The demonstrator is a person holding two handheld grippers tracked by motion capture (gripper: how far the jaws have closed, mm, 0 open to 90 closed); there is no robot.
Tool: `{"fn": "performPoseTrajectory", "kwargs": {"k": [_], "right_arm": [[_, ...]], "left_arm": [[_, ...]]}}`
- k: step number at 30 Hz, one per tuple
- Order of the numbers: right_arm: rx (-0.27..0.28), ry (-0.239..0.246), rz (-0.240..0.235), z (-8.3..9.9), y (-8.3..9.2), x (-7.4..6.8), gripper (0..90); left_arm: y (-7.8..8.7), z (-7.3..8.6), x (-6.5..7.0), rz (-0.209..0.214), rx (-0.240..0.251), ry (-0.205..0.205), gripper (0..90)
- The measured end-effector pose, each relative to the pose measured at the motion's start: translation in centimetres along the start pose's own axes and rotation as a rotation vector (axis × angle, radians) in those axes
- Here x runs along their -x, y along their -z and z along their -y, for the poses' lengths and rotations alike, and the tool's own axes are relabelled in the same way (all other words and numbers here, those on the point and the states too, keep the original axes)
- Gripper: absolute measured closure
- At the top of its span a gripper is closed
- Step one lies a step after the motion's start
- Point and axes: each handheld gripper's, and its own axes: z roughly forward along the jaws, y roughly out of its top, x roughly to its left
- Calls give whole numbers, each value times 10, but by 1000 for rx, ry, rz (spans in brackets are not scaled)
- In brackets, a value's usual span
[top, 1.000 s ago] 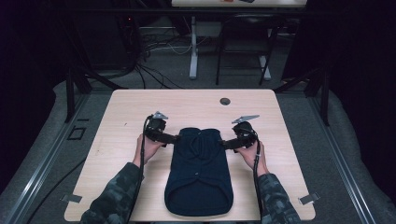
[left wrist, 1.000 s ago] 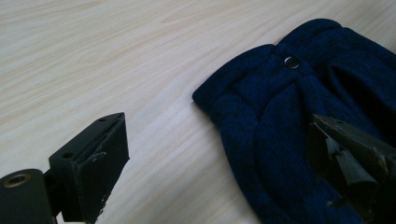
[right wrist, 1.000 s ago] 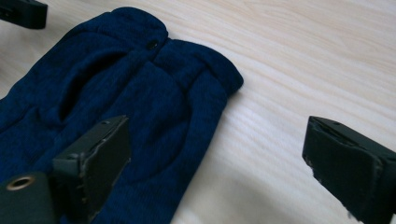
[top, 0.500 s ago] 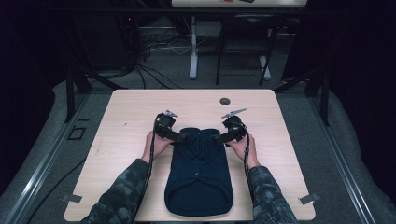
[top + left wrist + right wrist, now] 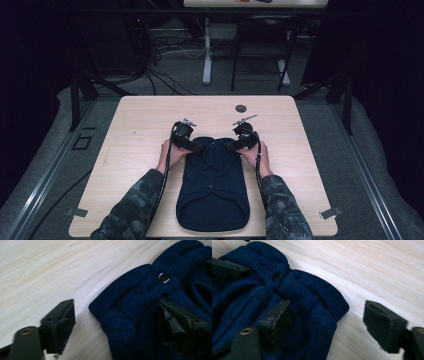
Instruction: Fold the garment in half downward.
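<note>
Left tongs [image 5: 192,145] wide, straddling sweater [image 5: 214,187] corner; right tongs [image 5: 235,145] wide, same opposite; desk [image 5: 145,125] below.

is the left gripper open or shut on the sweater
Open. In the left gripper view its jaws stand wide apart, the left gripper straddling the navy sweater edge.

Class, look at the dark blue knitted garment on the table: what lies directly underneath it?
The dark blue knitted garment lies flat on the light wooden table, whose bare top shows all around it. Whether anything is hidden beneath the fabric cannot be seen.
</note>
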Motion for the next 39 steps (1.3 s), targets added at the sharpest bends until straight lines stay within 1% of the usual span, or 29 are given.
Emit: {"fn": "performPoseTrajectory", "kwargs": {"k": [1, 2, 3, 4, 6, 7, 8, 10, 11, 14, 15, 17, 18, 20, 21, 22, 24, 25, 26, 27, 28, 29, 31, 32, 33, 34, 36, 37, 39], "right_arm": [[-5, 2, -5, 0, -2, -1, 332], [-9, 7, -2, 0, -2, -1, 363], [-17, 16, -11, -1, -3, -2, 384], [-10, 10, -7, 0, -5, -4, 401], [-26, 17, -11, 0, -5, -5, 444], [-26, 17, -11, 0, -5, -5, 444], [-31, 19, -20, 0, -6, -5, 493], [-31, 14, -27, 1, -6, -5, 507], [-26, 9, -41, 2, -7, -5, 546], [-19, 7, -54, 3, -7, -5, 603], [-19, 7, -54, 3, -7, -5, 603], [-22, 16, -50, 3, -7, -6, 632], [-25, 14, -47, 3, -6, -8, 654], [-28, 16, -45, 2, -6, -8, 665], [-25, 11, -48, 2, -5, -8, 675], [-6, 12, -46, 3, -4, -8, 696], [7, 13, -50, 5, -2, -7, 706], [24, -3, -53, 6, -2, -8, 711], [24, -3, -53, 6, -2, -8, 711], [34, -2, -56, 7, 1, -7, 718], [43, 1, -59, 8, 3, -8, 720], [50, 5, -57, 8, 5, -8, 723], [66, 14, -54, 8, 10, -10, 725], [66, 14, -54, 8, 10, -10, 725], [83, 28, -55, 7, 15, -12, 727], [93, 32, -54, 7, 18, -13, 727], [110, 43, -50, 6, 23, -15, 727], [110, 43, -50, 6, 23, -15, 727], [126, 60, -49, 5, 32, -19, 727]], "left_arm": [[0, 0, 1, 3, 1, 2, 259], [-1, 0, 2, 10, -1, -1, 281], [-1, 0, 3, 13, -4, -5, 308], [-1, 0, 3, 13, -4, -5, 327], [-2, 0, 4, 13, -8, -6, 352], [-2, 0, 4, 15, -9, -8, 352], [-2, 0, 4, 22, -8, -9, 384], [-2, 1, 3, 26, -7, -5, 413], [-3, 1, 3, 33, -6, -3, 430], [-2, 1, 4, 36, -10, -12, 473], [-2, 1, 4, 36, -10, -12, 489], [-2, 1, 5, 38, -7, -15, 506], [-1, 1, 6, 39, -7, -20, 545], [-1, 1, 7, 42, -3, -22, 591], [-1, 1, 8, 42, -2, -24, 591], [1, 1, 9, 39, -3, -33, 630], [4, 1, 10, 37, 14, -43, 647], [4, 1, 10, 37, 14, -43, 652], [5, 2, 10, 39, 17, -45, 652], [6, 1, 10, 36, 15, -51, 650], [9, 1, 11, 37, 27, -50, 650], [11, 0, 11, 43, 29, -50, 648], [12, 0, 12, 40, 38, -50, 647], [14, 0, 12, 42, 42, -52, 647], [16, -1, 12, 43, 45, -56, 648], [21, -2, 12, 50, 58, -53, 648], [26, -3, 13, 58, 67, -57, 650], [26, -3, 13, 58, 67, -57, 650], [33, -4, 14, 66, 90, -61, 650]]}}
